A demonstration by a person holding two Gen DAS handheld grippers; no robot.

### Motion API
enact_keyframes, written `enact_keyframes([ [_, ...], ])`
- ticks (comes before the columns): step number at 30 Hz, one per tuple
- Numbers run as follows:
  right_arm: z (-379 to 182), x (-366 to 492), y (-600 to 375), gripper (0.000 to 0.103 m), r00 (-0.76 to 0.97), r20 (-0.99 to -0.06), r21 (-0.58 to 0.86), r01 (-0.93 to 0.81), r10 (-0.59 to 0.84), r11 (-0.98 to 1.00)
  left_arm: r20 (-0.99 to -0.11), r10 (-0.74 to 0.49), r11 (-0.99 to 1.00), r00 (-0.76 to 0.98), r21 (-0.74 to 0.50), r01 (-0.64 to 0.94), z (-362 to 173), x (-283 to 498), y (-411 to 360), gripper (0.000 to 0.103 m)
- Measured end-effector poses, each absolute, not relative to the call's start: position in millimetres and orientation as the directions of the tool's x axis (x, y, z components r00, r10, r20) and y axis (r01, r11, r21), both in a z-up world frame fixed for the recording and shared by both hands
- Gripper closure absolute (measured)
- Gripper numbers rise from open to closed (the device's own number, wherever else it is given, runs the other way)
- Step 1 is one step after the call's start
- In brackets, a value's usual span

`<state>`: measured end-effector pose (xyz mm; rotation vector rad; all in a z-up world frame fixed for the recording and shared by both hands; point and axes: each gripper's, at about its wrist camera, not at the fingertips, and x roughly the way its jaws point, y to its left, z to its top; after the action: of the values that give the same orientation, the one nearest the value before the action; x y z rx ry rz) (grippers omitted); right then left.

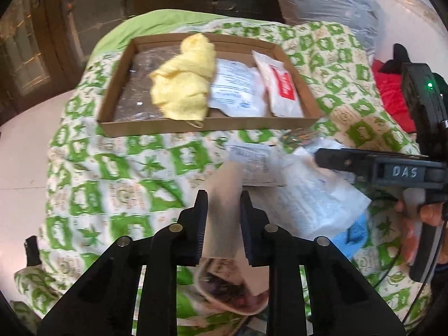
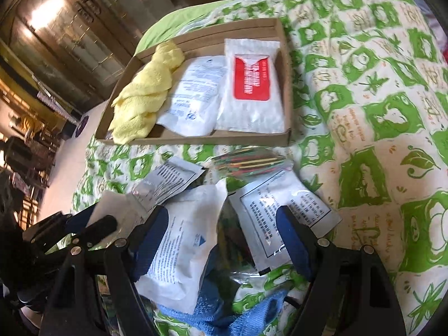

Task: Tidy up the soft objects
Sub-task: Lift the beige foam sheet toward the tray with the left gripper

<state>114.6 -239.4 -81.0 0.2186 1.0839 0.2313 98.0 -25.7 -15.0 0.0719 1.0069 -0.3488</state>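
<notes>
My left gripper [image 1: 224, 221] is shut on a pale pouch [image 1: 225, 182] with dark contents showing at its lower end, held just above the green-patterned bedspread [image 1: 126, 173]. A cardboard tray [image 1: 201, 127] lies farther back and holds a yellow cloth [image 1: 182, 84], two white packets and a clear bag. My right gripper [image 2: 221, 238] stands open over a heap on the bedspread: a white packet [image 2: 182, 246] and a black-bordered label packet [image 2: 280, 212] lie between its fingers, untouched by the pads. A blue cloth [image 2: 221, 316] lies under them.
A bag of coloured sticks [image 2: 249, 162] and a silver sachet [image 2: 168, 179] lie between the heap and the tray [image 2: 196, 140]. Red fabric [image 1: 392, 95] sits at the bed's right. A plastic-wrapped bundle [image 1: 330, 2] lies behind the tray. Pale floor borders the bed on the left.
</notes>
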Motion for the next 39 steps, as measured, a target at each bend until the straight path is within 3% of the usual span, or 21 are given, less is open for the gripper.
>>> enact_keyframes([
  [10,-67.0,139.7,-236.9,0.025,0.465,-0.852,0.232,-0.072,0.239,0.970,-0.875,-0.188,0.975,0.446,-0.111,0.193,-30.9,114.5,1.3,0.084],
  [15,-75.3,167.1,-231.2,0.025,0.416,-0.894,0.149,-0.075,0.167,0.986,-0.922,-0.185,0.982,0.341,-0.161,0.097,-54.6,125.5,16.2,0.057],
  [18,-89.7,177.1,-227.3,0.025,0.379,-0.912,0.135,-0.084,0.157,0.987,-0.917,-0.209,0.978,0.339,-0.197,0.070,-54.3,125.8,22.9,0.056],
  [21,-109.9,183.7,-225.8,0.025,0.336,-0.928,0.140,-0.087,0.162,0.986,-0.924,-0.189,0.982,0.333,-0.175,0.072,-56.0,125.1,22.5,0.048],
  [26,-115.9,184.7,-226.8,0.053,0.356,-0.924,0.120,-0.081,0.141,0.989,-0.924,-0.177,0.984,0.339,-0.161,0.073,-55.8,127.4,18.0,0.048],
  [30,-109.2,178.2,-229.5,0.062,0.390,-0.908,0.134,-0.080,0.155,0.988,-0.912,-0.200,0.980,0.358,-0.190,0.064,-54.3,127.8,21.1,0.048],
  [31,-106.8,174.7,-229.5,0.064,0.398,-0.903,0.139,-0.081,0.160,0.987,-0.902,-0.219,0.976,0.372,-0.209,0.067,-52.0,126.9,23.6,0.049],
  [32,-103.7,170.9,-229.5,0.065,0.405,-0.898,0.149,-0.082,0.170,0.985,-0.891,-0.237,0.971,0.387,-0.226,0.074,-49.3,125.6,24.7,0.057],
  [33,-100.6,165.7,-236.3,0.065,0.413,-0.893,0.161,-0.083,0.182,0.983,-0.885,-0.242,0.970,0.397,-0.230,0.080,-47.2,124.5,25.4,0.075],
  [35,-94.4,158.3,-238.0,0.066,0.433,-0.877,0.187,-0.089,0.207,0.978,-0.886,-0.238,0.971,0.399,-0.220,0.092,-46.2,122.9,25.2,0.085],
  [39,-84.6,139.8,-236.2,0.066,0.466,-0.858,0.189,-0.105,0.216,0.976,-0.873,-0.232,0.973,0.428,-0.202,0.116,-39.1,120.5,19.9,0.089],
])
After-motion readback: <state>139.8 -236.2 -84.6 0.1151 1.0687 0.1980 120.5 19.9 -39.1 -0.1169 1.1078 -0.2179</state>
